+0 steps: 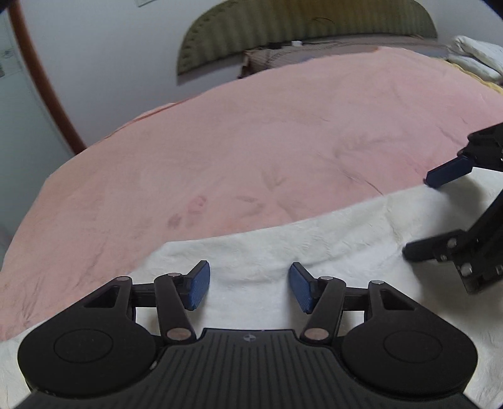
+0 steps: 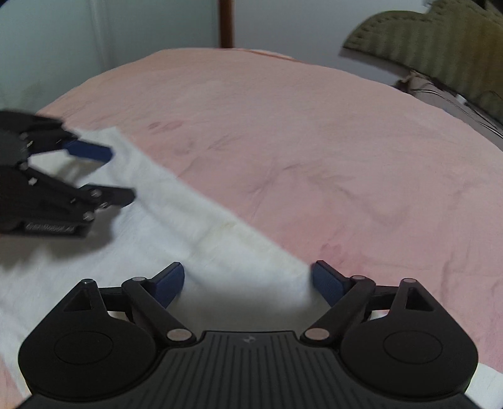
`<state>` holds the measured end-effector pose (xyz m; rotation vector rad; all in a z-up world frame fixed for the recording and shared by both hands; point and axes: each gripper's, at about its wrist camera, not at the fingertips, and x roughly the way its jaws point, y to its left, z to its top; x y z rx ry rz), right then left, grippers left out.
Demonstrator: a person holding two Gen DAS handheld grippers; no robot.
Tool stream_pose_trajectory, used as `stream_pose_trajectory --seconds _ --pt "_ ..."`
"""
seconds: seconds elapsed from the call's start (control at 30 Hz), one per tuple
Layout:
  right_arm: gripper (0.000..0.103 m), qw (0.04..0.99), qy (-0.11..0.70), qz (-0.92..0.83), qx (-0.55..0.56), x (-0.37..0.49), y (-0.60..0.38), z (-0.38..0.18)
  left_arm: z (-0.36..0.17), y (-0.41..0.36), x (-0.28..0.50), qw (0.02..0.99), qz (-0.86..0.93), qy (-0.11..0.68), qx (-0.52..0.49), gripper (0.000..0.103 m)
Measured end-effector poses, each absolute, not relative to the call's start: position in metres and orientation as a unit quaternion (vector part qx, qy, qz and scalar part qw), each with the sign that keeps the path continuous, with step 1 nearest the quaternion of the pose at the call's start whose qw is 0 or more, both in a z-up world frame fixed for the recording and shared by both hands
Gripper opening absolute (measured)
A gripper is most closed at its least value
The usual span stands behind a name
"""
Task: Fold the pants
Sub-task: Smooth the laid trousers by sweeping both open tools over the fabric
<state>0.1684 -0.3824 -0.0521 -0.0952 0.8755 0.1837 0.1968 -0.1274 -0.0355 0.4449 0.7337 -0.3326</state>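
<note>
The white pants lie flat on a pink bedspread, their far edge running across the lower part of the left wrist view. My left gripper is open and empty just above the pants near that edge. In the right wrist view the pants stretch from lower middle to the left. My right gripper is open and empty over the pants' right end. The right gripper shows in the left wrist view, and the left gripper shows in the right wrist view; both are open.
The pink bedspread covers the bed beyond the pants. An olive headboard and a pillow lie at the far end. Folded white bedding is at the far right. A brown post stands by the wall.
</note>
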Motion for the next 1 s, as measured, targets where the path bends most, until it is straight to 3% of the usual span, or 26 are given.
stream_pose_trajectory --seconds 0.13,0.3,0.33,0.5,0.63,0.8,0.9,1.0 --pt "0.089 0.91 0.399 0.106 -0.045 0.125 -0.391 -0.033 -0.015 -0.109 0.16 0.909 -0.154 0.303 0.242 0.066" --pt "0.089 0.878 0.462 0.075 -0.101 0.075 -0.414 -0.051 -0.013 -0.095 0.12 0.896 -0.203 0.301 0.254 0.072" --pt "0.094 0.883 0.458 0.057 -0.09 0.064 -0.427 -0.051 -0.018 -0.095 0.115 0.891 -0.212 0.306 0.26 0.074" --pt "0.095 0.877 0.449 -0.088 -0.149 0.035 -0.449 -0.04 -0.034 -0.098 0.111 0.891 -0.175 0.302 0.289 0.072" --pt "0.095 0.914 0.404 -0.016 -0.028 0.022 -0.458 -0.03 -0.022 -0.114 0.096 0.887 -0.233 0.298 0.267 0.074" --pt "0.1 0.886 0.445 -0.043 -0.126 0.009 -0.442 -0.049 -0.04 -0.144 0.06 0.87 -0.247 0.23 0.359 0.074" --pt "0.1 0.904 0.407 -0.097 -0.093 -0.012 -0.451 -0.033 -0.043 -0.143 0.051 0.871 -0.245 0.211 0.369 0.073" --pt "0.1 0.935 0.35 -0.046 0.004 -0.024 -0.451 -0.02 -0.034 -0.144 0.054 0.877 -0.273 0.219 0.329 0.074"
